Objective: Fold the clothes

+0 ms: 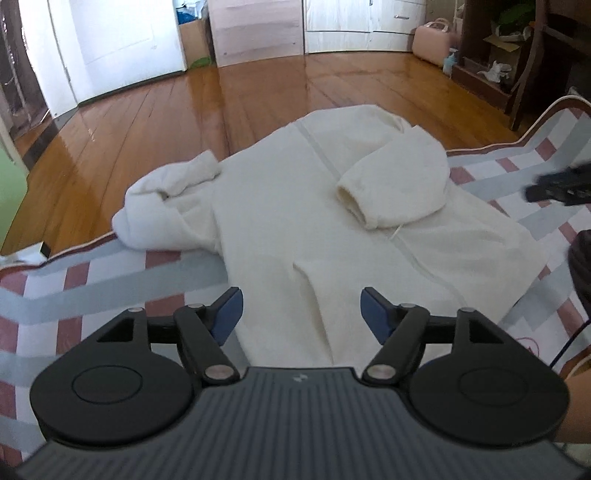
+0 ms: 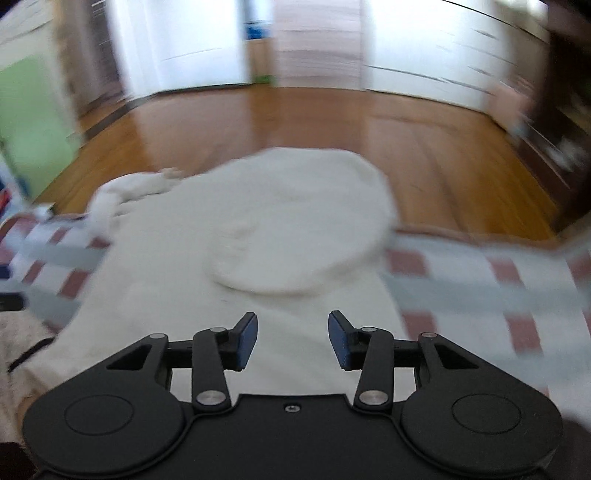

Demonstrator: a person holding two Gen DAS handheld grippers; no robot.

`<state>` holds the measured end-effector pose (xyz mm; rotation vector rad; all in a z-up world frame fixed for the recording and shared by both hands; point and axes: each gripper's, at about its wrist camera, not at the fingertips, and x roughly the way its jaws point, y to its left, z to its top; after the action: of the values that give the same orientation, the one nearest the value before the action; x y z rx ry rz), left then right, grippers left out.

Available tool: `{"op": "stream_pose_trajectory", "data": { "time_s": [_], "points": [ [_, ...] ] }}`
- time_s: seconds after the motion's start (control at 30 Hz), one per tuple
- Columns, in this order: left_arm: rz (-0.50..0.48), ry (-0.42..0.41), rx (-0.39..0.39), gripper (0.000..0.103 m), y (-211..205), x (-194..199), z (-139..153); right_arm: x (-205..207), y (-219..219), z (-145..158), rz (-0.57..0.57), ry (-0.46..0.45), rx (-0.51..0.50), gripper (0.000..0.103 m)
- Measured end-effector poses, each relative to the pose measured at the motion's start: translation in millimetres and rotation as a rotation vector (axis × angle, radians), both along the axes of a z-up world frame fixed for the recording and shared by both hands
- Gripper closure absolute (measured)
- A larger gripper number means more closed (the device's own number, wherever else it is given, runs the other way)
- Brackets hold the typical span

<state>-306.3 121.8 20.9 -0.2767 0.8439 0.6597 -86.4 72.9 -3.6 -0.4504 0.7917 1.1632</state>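
A cream fleece zip jacket (image 1: 317,206) lies spread on a checked bedspread (image 1: 88,280), its far part hanging toward the floor. One sleeve (image 1: 391,184) is folded across the chest; the other sleeve (image 1: 162,206) is bunched at the left. My left gripper (image 1: 301,314) hovers open over the jacket's near hem with nothing between its blue pads. The right wrist view is blurred: my right gripper (image 2: 291,339) is open above the jacket (image 2: 258,240), also holding nothing. Its dark tip (image 1: 561,182) shows at the right edge of the left wrist view.
Beyond the bed lies a wooden floor (image 1: 207,110) with white cupboards (image 1: 354,26) at the back, a pink case (image 1: 432,38) and a dark shelf (image 1: 517,62) at the right. A green panel (image 2: 33,122) stands at the left.
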Motion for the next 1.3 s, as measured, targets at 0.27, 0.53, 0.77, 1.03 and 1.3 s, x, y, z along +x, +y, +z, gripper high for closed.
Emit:
{"op": "stream_pose_trajectory", "data": {
  "time_s": [0.27,0.53,0.77,1.03,1.3],
  "points": [
    [-0.004,-0.006,-0.023,0.033,25.5,21.2,-5.9,-14.9,101.1,14.3,0.164,0.189,-0.176,0.054],
    [-0.011,0.003,-0.060,0.029,66.2,43.3,-21.0,2.6,159.3,-25.4,0.104,0.299,-0.429,0.051],
    [0.092,-0.037,-0.156,0.028,139.5,80.4,-51.3,7.7,202.1,-61.5,0.121,0.068,-0.605,0.049],
    [0.102,-0.059,-0.210,0.028,179.3,130.0,-96.1,13.6,220.0,-103.9,0.121,0.110,-0.394,0.047],
    [0.156,-0.111,-0.301,0.028,198.1,131.5,-135.4,-11.0,201.6,-137.3,0.120,0.019,-0.296,0.034]
  ]
}}
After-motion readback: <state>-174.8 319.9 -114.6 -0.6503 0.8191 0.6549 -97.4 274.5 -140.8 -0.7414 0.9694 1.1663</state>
